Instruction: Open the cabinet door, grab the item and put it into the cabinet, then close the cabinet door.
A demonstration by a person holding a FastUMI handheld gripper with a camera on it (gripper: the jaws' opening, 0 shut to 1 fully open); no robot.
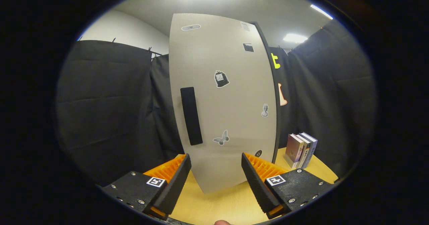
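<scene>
Claw [216,171] spread wide and empty, close to the shut cabinet door [231,117], dark handle [191,116] at its left; books [300,150] upright on the counter [221,205], right of the cabinet

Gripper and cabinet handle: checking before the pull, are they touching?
Apart. Gripper view: the open gripper sits below the handle, with bare door between.

Black cloth walls [107,111]; pale wooden table [221,205]; bright ceiling lights [295,38].
</scene>
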